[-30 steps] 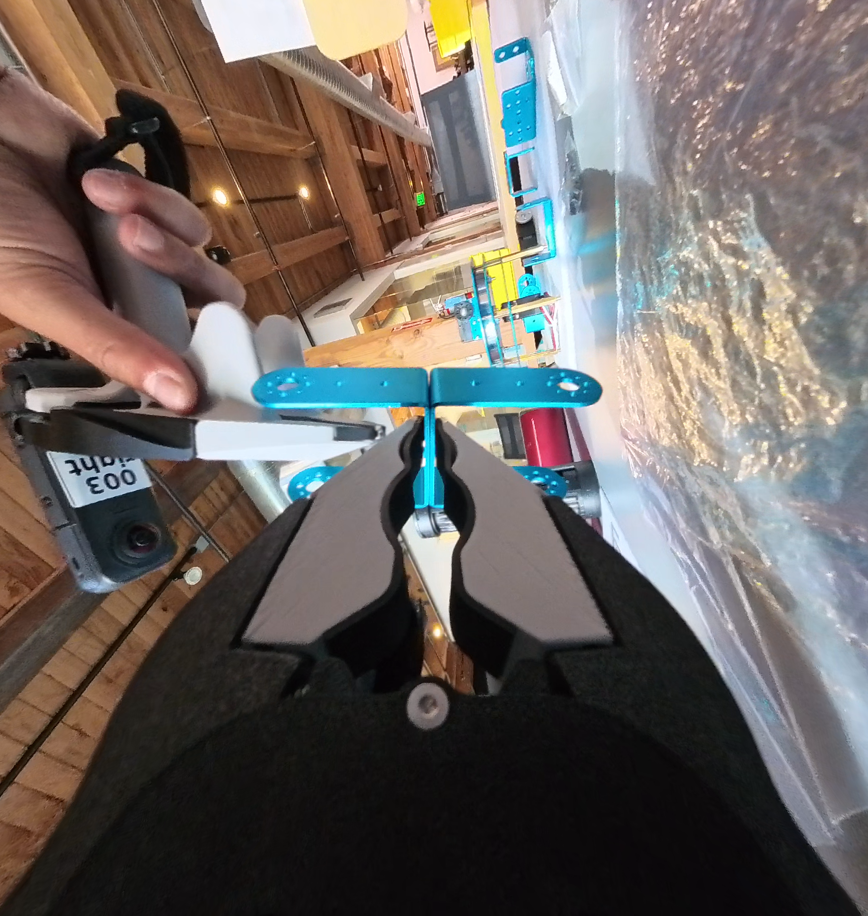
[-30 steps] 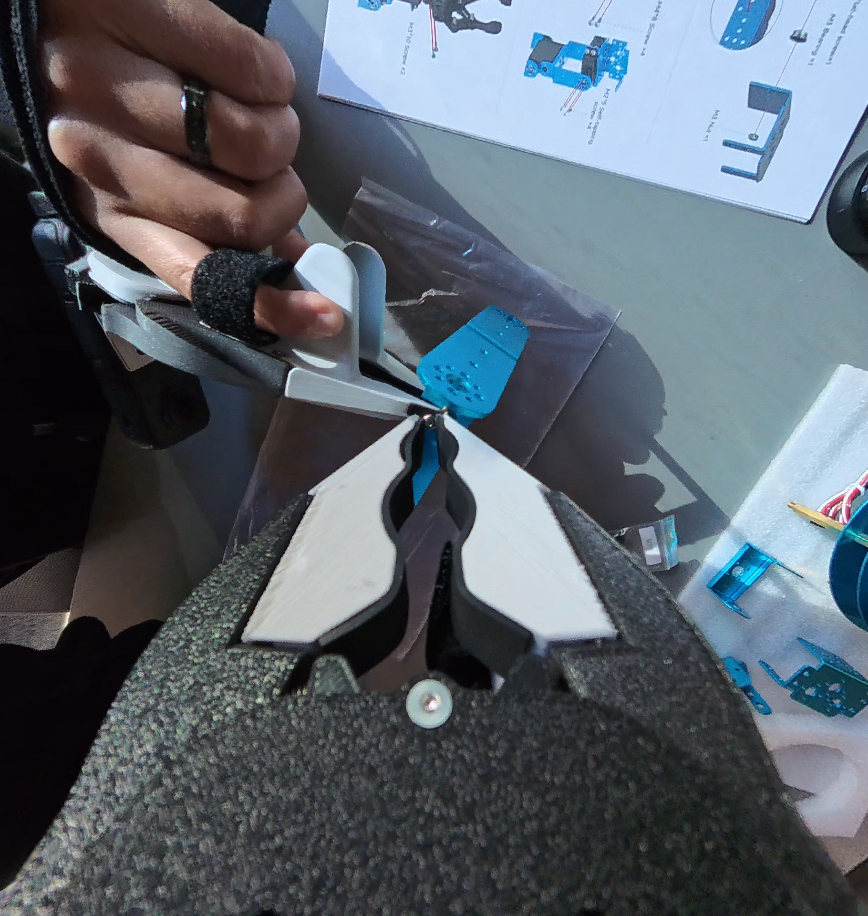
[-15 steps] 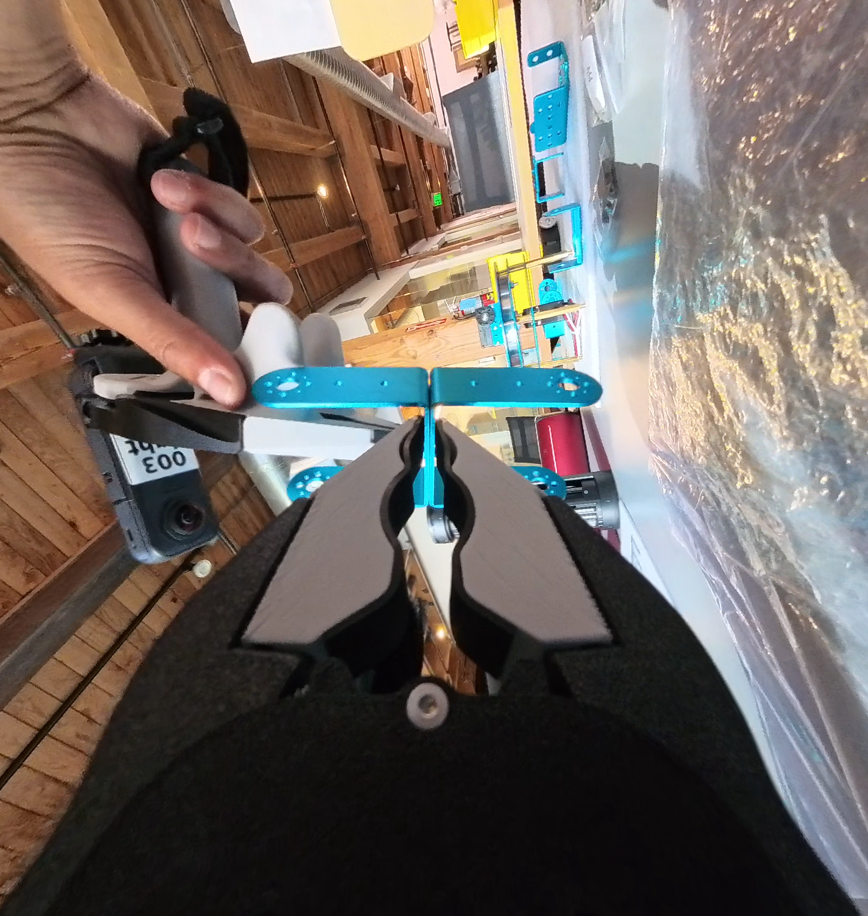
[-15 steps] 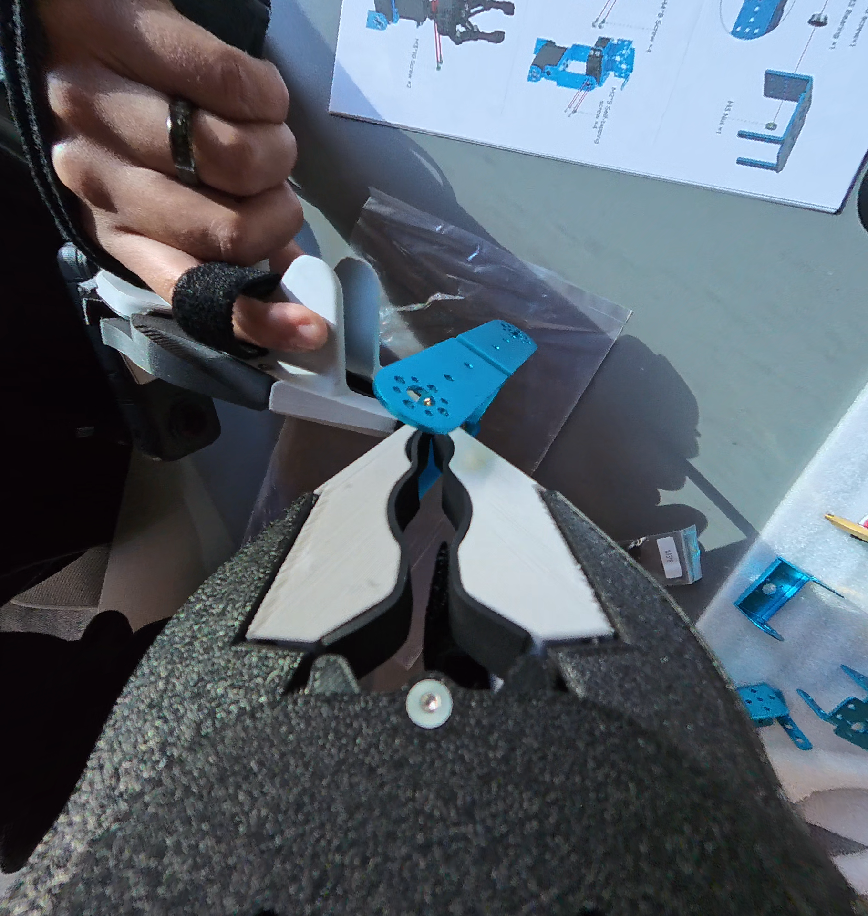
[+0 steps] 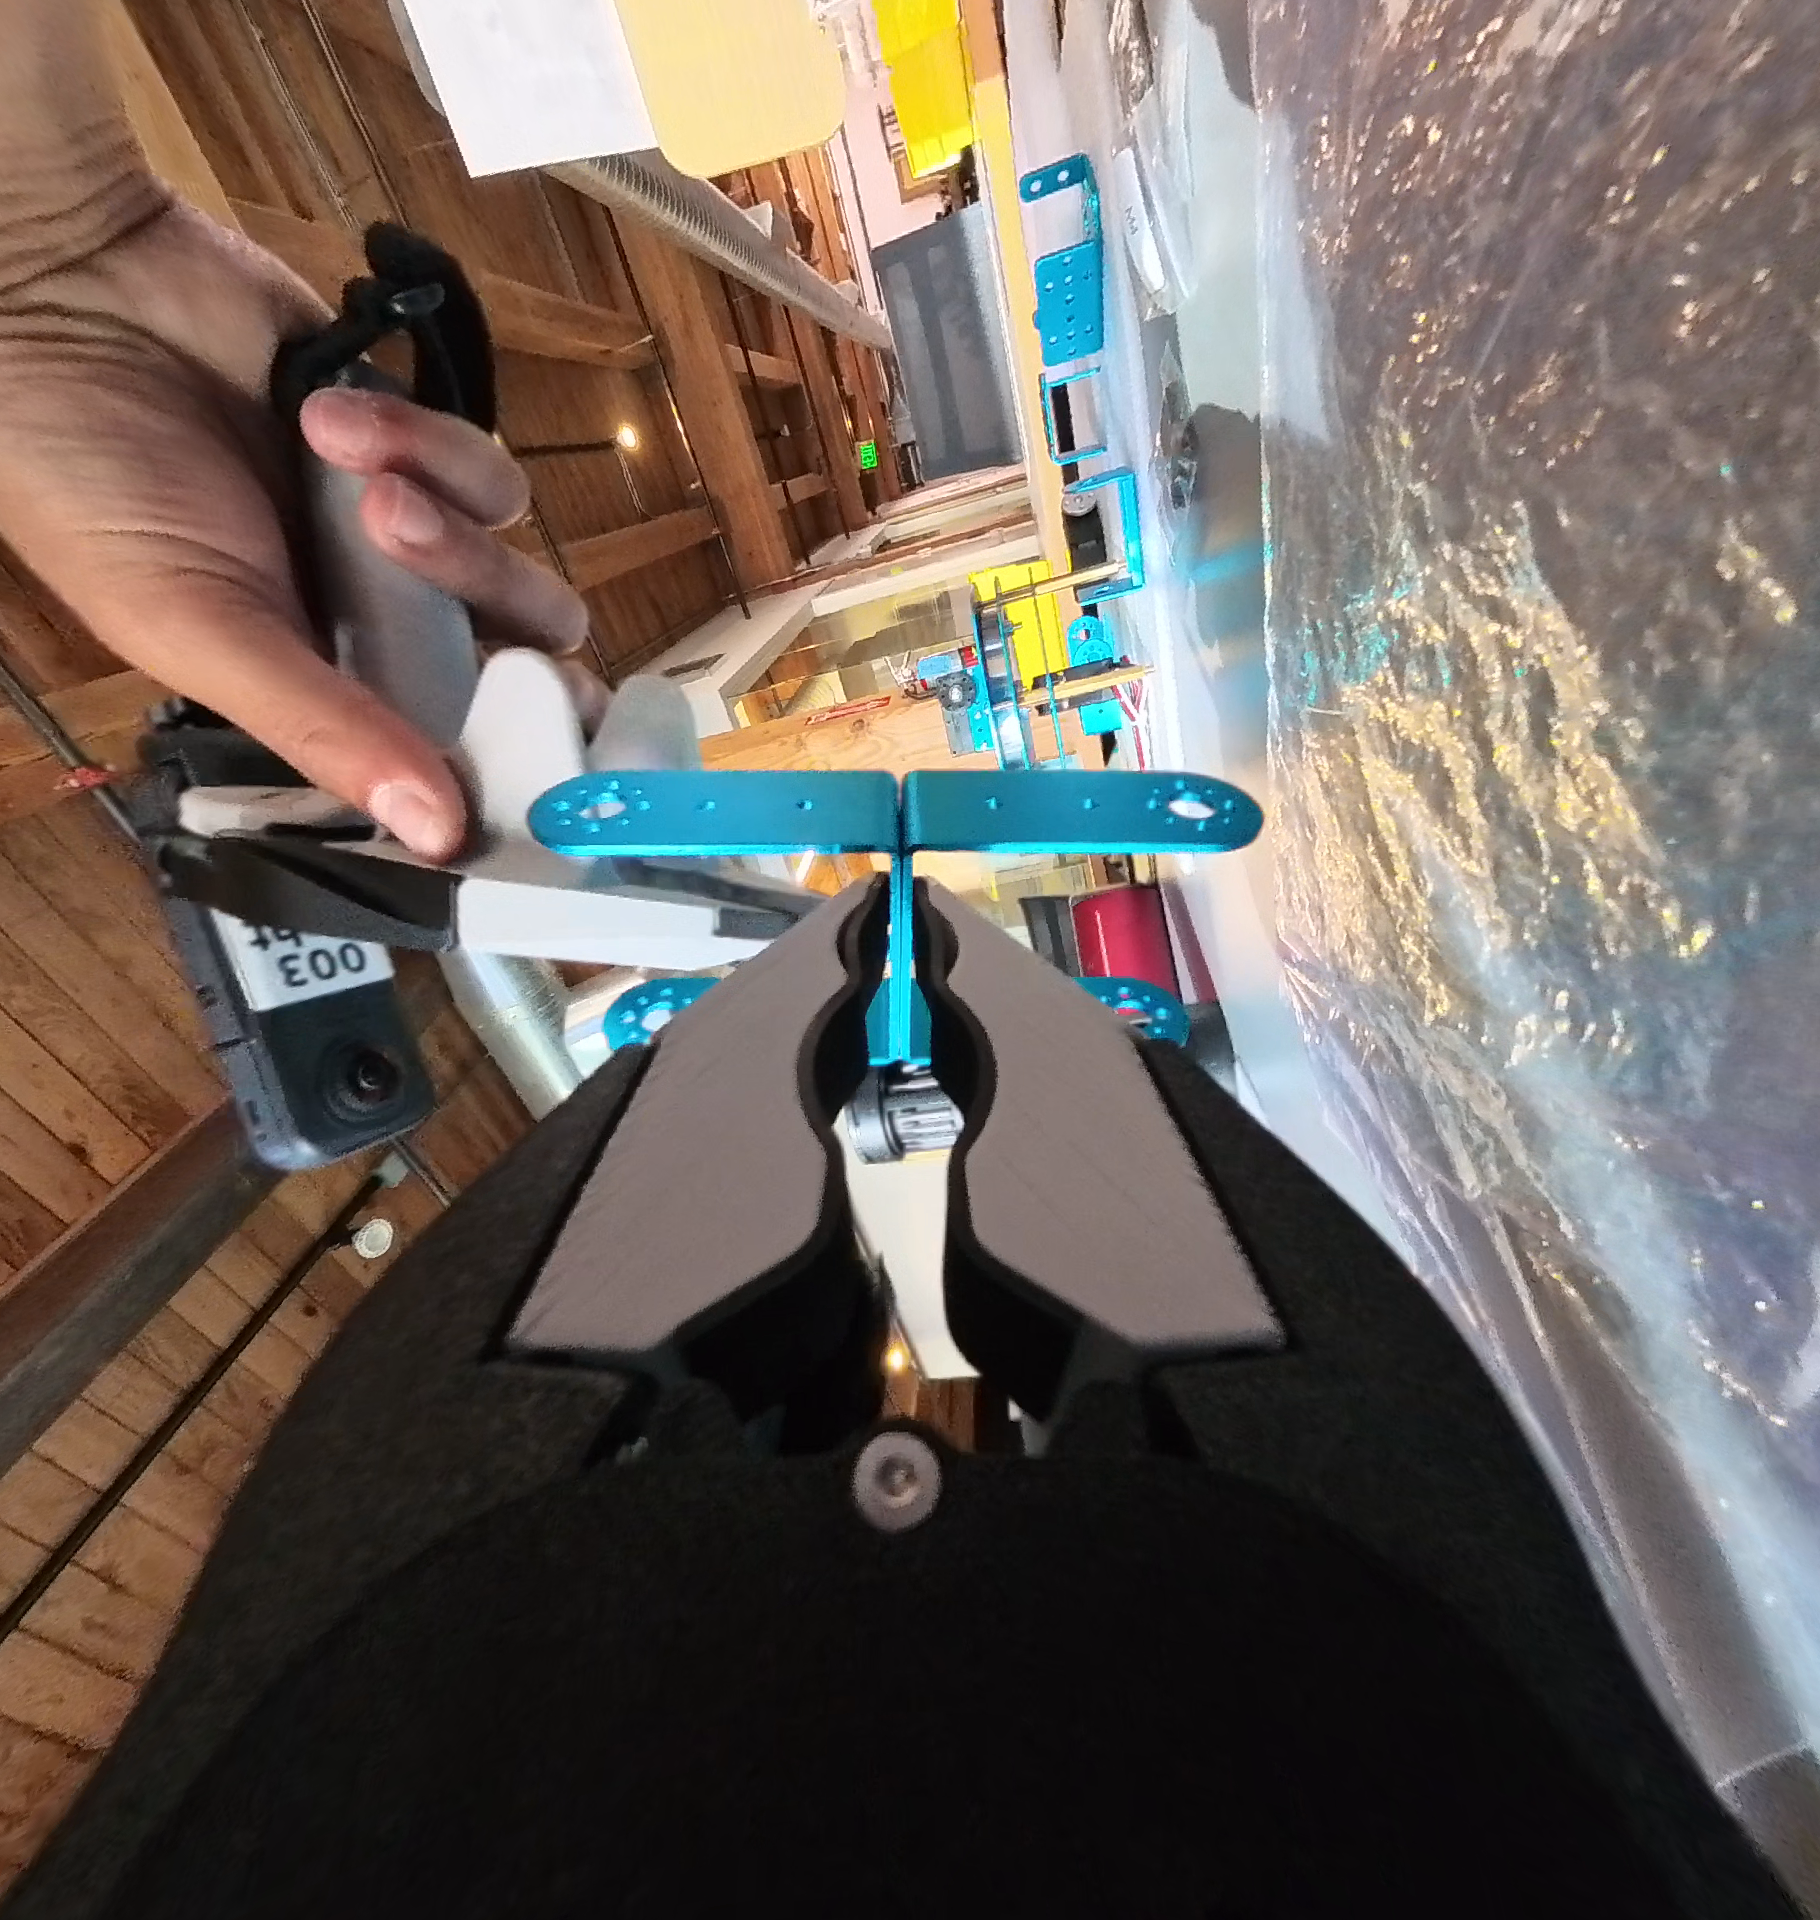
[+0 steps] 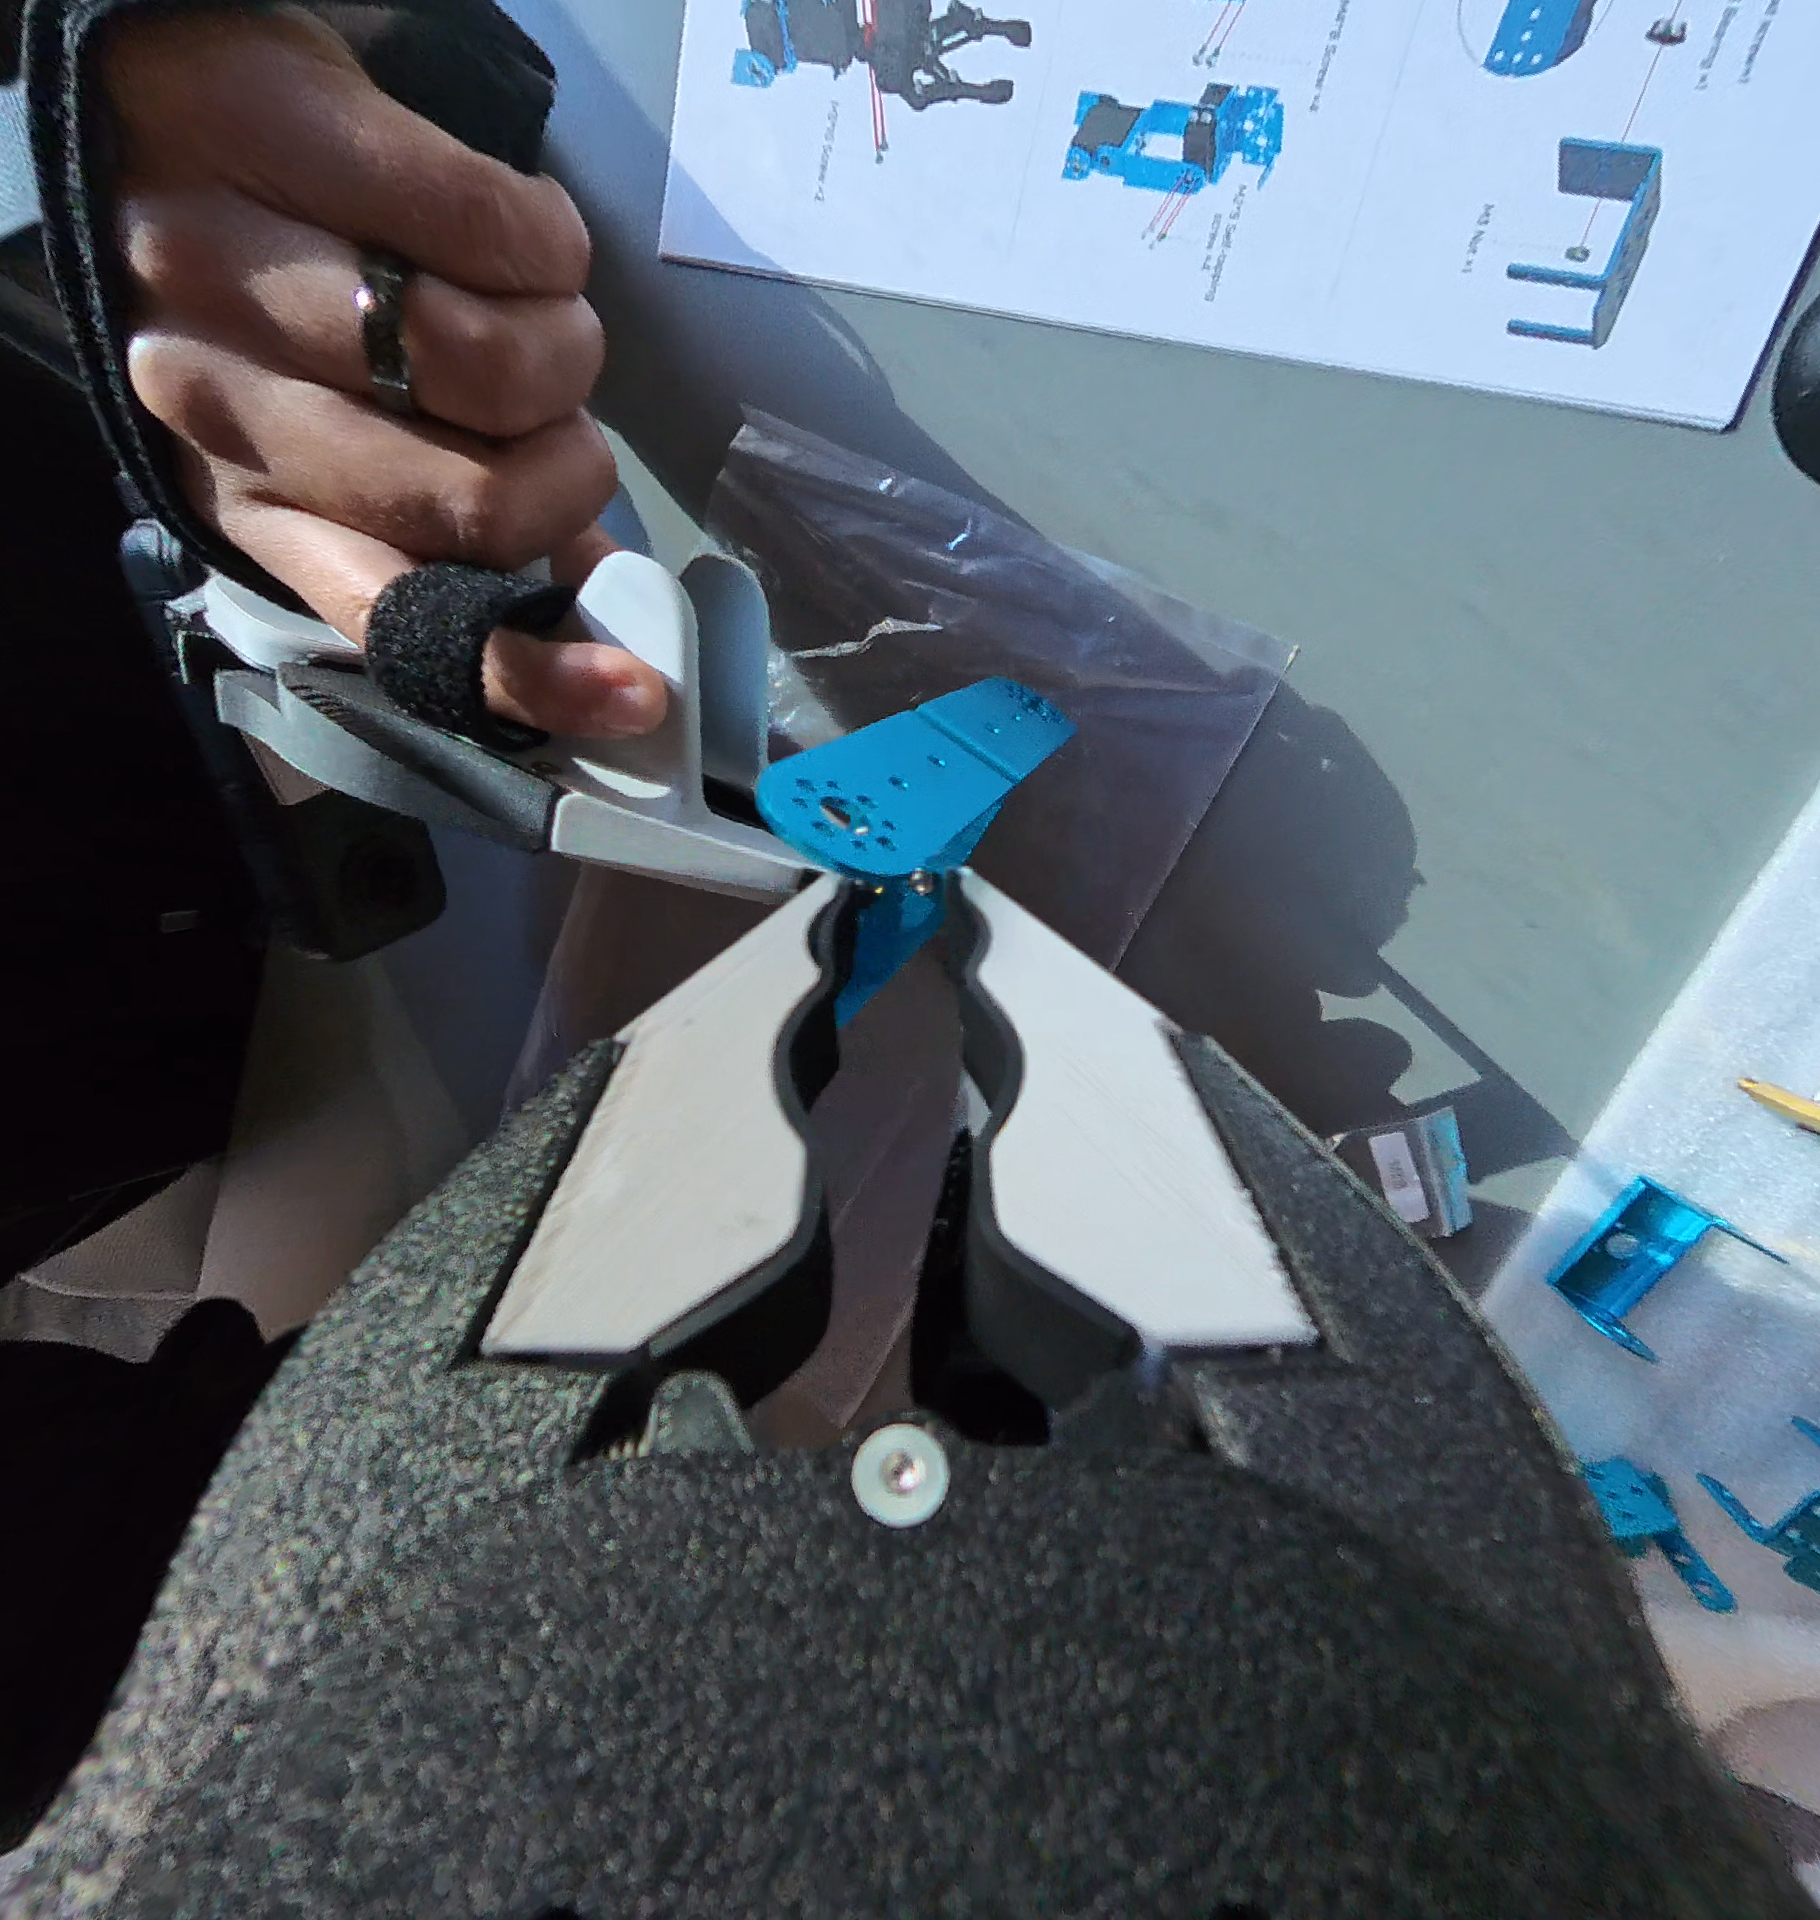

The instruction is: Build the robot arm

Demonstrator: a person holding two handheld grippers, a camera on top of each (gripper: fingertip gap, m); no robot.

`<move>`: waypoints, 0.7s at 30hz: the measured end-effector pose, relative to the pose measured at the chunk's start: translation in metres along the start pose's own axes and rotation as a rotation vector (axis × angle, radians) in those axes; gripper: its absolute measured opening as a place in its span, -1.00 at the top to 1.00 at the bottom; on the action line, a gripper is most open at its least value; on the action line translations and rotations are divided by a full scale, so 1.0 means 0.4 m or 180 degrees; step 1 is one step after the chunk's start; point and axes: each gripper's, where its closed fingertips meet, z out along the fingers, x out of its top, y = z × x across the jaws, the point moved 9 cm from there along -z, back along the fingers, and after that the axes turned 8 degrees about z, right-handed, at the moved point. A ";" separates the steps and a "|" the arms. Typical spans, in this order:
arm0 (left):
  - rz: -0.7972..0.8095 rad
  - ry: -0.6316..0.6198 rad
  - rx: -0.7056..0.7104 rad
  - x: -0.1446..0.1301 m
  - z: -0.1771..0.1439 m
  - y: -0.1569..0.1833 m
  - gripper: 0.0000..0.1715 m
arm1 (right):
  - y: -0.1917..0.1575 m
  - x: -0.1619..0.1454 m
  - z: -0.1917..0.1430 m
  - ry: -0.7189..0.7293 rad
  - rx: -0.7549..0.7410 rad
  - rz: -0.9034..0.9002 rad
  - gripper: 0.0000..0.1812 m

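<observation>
A blue metal bracket assembly (image 5: 895, 821), two perforated arms joined back to back in a T, is held up in the air. My left gripper (image 5: 901, 894) is shut on its central web, with a small silver knurled part (image 5: 901, 1117) behind the pads. In the right wrist view the same bracket (image 6: 885, 800) sits at my right gripper (image 6: 895, 883), whose jaws stand a little apart around its lower flange. The left gripper (image 6: 792, 873) comes in from the left there, held by a hand with a ring. The right gripper (image 5: 781, 914) shows beside the bracket in the left wrist view.
A printed instruction sheet (image 6: 1249, 156) lies at the far side of the grey table (image 6: 1508, 623). A clear plastic bag (image 6: 989, 623) lies under the grippers. A white foam tray (image 6: 1737, 987) at the right holds several blue parts. A small blue bracket (image 6: 1415, 1174) lies beside it.
The right gripper's jaws have parted slightly, and the bracket now shows at an angle between them instead of edge-on. The left gripper keeps its hold on the bracket.
</observation>
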 end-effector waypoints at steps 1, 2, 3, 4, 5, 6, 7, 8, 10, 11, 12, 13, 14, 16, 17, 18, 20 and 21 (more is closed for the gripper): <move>-0.0032 0.0005 0.0005 0.000 0.000 0.000 0.98 | 0.010 -0.004 0.004 -0.0015 0.0049 0.0073 0.74; -0.0057 0.0012 0.0022 0.000 -0.001 0.000 0.98 | 0.020 -0.009 0.009 -0.0038 0.0097 0.0132 0.67; -0.0078 0.0021 0.0033 0.000 -0.003 0.000 0.98 | 0.030 -0.013 0.014 -0.0011 0.0173 0.0163 0.66; -0.0107 0.0054 0.0066 -0.001 -0.006 -0.001 0.98 | 0.038 -0.020 0.022 0.0016 0.0319 0.0142 0.65; -0.0126 0.0092 0.0100 -0.001 -0.011 -0.001 0.98 | 0.044 -0.028 0.031 0.0084 0.0570 0.0070 0.61; -0.0128 0.0116 0.0137 -0.002 -0.015 0.001 0.98 | 0.053 -0.037 0.039 0.0209 0.0846 0.0043 0.61; -0.0123 0.0169 0.0179 -0.001 -0.020 0.005 0.97 | 0.067 -0.048 0.049 0.0281 0.1103 0.0094 0.60; -0.0138 0.0259 0.0199 0.000 -0.025 0.010 0.98 | 0.079 -0.059 0.058 0.0346 0.1354 0.0156 0.53; -0.0368 0.0501 0.0095 -0.003 -0.033 0.017 0.98 | 0.100 -0.089 0.067 0.0625 0.1516 0.0092 0.48; -0.0458 0.0577 0.0073 -0.012 -0.035 0.016 0.98 | 0.105 -0.113 0.065 0.0729 0.1514 -0.0019 0.53; -0.0513 0.0679 0.0085 -0.022 -0.038 0.013 0.97 | 0.108 -0.132 0.058 0.0902 0.1476 -0.0122 0.54; -0.0551 0.0820 0.0088 -0.031 -0.040 0.010 0.97 | 0.107 -0.147 0.047 0.1193 0.1469 -0.0235 0.55; -0.0627 0.0893 0.0122 -0.040 -0.039 0.004 0.97 | 0.100 -0.162 0.037 0.1540 0.1515 -0.0396 0.57; -0.0716 0.1152 0.0140 -0.050 -0.036 -0.001 0.97 | 0.090 -0.192 0.040 0.2059 0.1304 -0.0743 0.71; -0.0720 0.1338 0.0171 -0.050 -0.035 -0.001 0.98 | 0.080 -0.206 0.050 0.2210 0.1223 -0.0878 0.70; -0.0704 0.1490 0.0174 -0.048 -0.031 0.002 0.98 | 0.070 -0.217 0.061 0.2310 0.1183 -0.0956 0.69; -0.0692 0.1691 0.0193 -0.046 -0.020 0.010 0.97 | 0.049 -0.234 0.082 0.2463 0.1164 -0.1007 0.66; -0.0724 0.1760 0.0139 -0.046 -0.011 0.015 0.97 | 0.036 -0.244 0.092 0.2425 0.1209 -0.1106 0.67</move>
